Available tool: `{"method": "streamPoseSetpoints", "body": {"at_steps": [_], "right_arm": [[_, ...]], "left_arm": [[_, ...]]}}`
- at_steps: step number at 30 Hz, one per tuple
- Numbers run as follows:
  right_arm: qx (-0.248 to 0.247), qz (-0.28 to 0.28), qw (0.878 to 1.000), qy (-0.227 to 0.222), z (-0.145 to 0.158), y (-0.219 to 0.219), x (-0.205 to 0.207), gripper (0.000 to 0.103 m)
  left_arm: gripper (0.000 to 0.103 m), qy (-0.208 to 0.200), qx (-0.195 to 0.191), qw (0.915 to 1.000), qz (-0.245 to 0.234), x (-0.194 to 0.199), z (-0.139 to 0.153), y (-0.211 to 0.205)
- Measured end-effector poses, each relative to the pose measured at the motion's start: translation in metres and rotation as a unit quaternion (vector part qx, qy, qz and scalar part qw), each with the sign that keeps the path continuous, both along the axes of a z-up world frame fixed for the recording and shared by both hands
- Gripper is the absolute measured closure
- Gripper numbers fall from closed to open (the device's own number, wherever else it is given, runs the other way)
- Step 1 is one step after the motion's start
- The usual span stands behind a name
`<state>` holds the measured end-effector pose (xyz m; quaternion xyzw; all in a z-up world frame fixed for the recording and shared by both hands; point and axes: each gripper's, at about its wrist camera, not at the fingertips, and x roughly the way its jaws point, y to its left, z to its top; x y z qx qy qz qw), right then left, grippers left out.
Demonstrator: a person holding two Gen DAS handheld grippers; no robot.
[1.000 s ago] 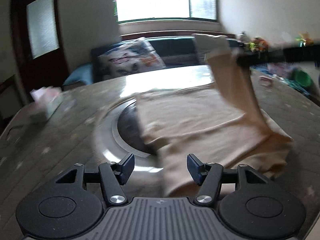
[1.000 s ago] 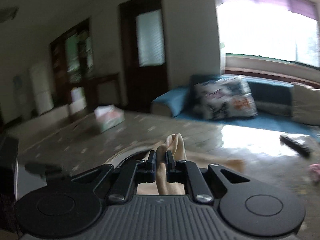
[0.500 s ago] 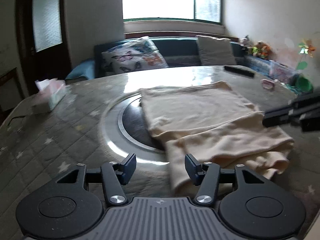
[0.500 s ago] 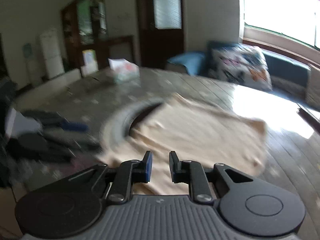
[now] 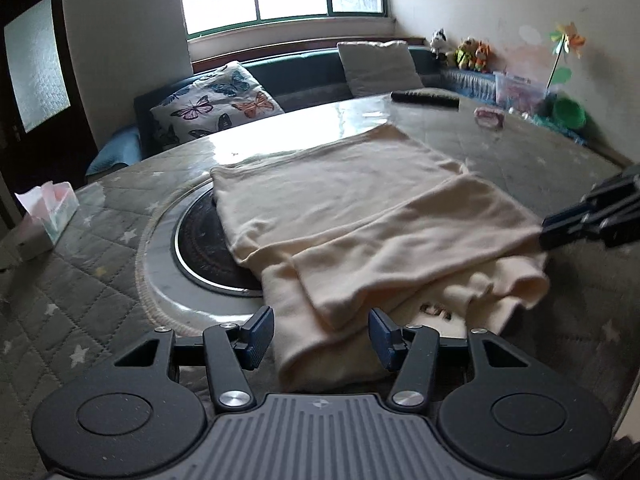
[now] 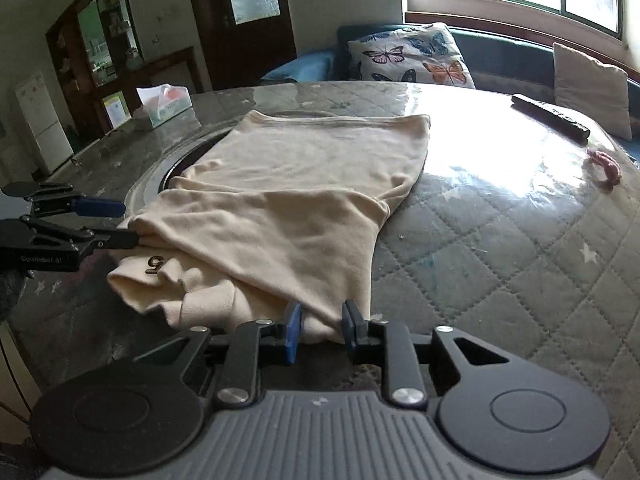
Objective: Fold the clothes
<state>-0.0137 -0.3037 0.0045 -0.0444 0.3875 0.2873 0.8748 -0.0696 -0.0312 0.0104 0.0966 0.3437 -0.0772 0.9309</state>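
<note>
the cream garment (image 5: 352, 200) lies on the desk (image 6: 500, 240), one flap folded over at 6 o'clock. my left hand-held gripper (image 5: 321, 330) is wide, my right hand-held gripper (image 6: 320, 328) narrower, both empty at its edges, placed, i think, for a next fold.

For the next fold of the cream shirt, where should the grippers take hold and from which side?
Probably the near corners of the cream shirt, where the folded-over layer ends in a loose stacked edge. The left gripper and right gripper both stand open at that edge, so come in low from the near side, jaws straddling every layer, then carry it toward the window.
</note>
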Motion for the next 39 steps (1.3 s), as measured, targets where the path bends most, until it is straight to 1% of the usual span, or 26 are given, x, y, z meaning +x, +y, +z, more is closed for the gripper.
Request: {"method": "streamPoseSetpoints", "body": {"at_steps": [2,4,6,8,9,11,13,15,16,19,21,22,23,29,31,33,36,39], "right_arm": [[0.002,0.000,1.000,-0.003,0.001,-0.001,0.000,0.076],[0.002,0.001,1.000,-0.007,0.002,-0.001,0.000,0.076],[-0.001,0.004,1.000,-0.014,0.003,-0.001,-0.001,0.075],[-0.009,0.005,1.000,-0.023,0.003,0.002,-0.002,0.072],[-0.013,0.006,1.000,-0.026,0.002,0.003,-0.002,0.071],[-0.020,0.012,0.999,-0.030,0.001,0.005,-0.004,0.071],[-0.022,0.014,0.999,-0.029,0.000,0.005,-0.004,0.070],[-0.021,0.014,0.999,-0.027,-0.001,0.004,-0.003,0.070],[-0.021,0.013,0.999,-0.025,-0.002,0.004,-0.003,0.070],[-0.021,0.013,0.999,-0.024,-0.003,0.005,-0.002,0.069],[-0.021,0.014,0.999,-0.025,-0.003,0.005,-0.002,0.069],[-0.021,0.014,0.999,-0.026,-0.003,0.005,-0.002,0.069],[-0.021,0.014,0.999,-0.026,-0.003,0.005,-0.001,0.069],[-0.023,0.013,0.999,-0.023,-0.004,0.004,0.000,0.069],[-0.026,0.017,0.999,-0.024,-0.003,0.004,0.000,0.068],[-0.028,0.021,0.999,-0.025,-0.001,0.004,-0.001,0.068],[-0.026,0.028,0.999,-0.027,0.006,0.002,-0.002,0.069],[-0.018,0.032,0.999,-0.034,0.014,0.000,-0.001,0.069]], "left_arm": [[0.054,-0.002,0.009,1.0000,0.001,0.000,0.000,-0.001],[0.055,-0.006,0.011,0.9999,-0.001,0.000,0.001,-0.003],[0.056,-0.013,0.023,0.9996,-0.006,0.001,0.000,-0.007],[0.056,-0.020,0.038,0.9990,-0.009,0.003,-0.001,-0.011],[0.059,-0.024,0.049,0.9984,-0.011,0.003,-0.002,-0.013],[0.075,-0.037,0.073,0.9965,-0.016,0.001,-0.003,-0.018],[0.081,-0.050,0.093,0.9942,-0.022,-0.001,-0.004,-0.021],[0.081,-0.055,0.103,0.9929,-0.024,-0.002,-0.004,-0.021],[0.078,-0.057,0.108,0.9922,-0.025,-0.003,-0.005,-0.022],[0.078,-0.065,0.122,0.9900,-0.028,-0.005,-0.006,-0.023],[0.083,-0.070,0.132,0.9884,-0.031,-0.006,-0.006,-0.024],[0.091,-0.072,0.136,0.9875,-0.032,-0.007,-0.007,-0.024],[0.094,-0.075,0.141,0.9866,-0.033,-0.007,-0.007,-0.025],[0.094,-0.090,0.170,0.9806,-0.039,-0.011,-0.009,-0.027],[0.091,-0.077,0.183,0.9795,-0.037,-0.011,-0.016,-0.023],[0.091,-0.064,0.186,0.9800,-0.031,-0.012,-0.020,-0.018],[0.089,-0.057,0.173,0.9830,-0.016,-0.014,-0.015,-0.006],[0.089,-0.056,0.134,0.9894,0.008,-0.009,-0.001,0.006]]}}
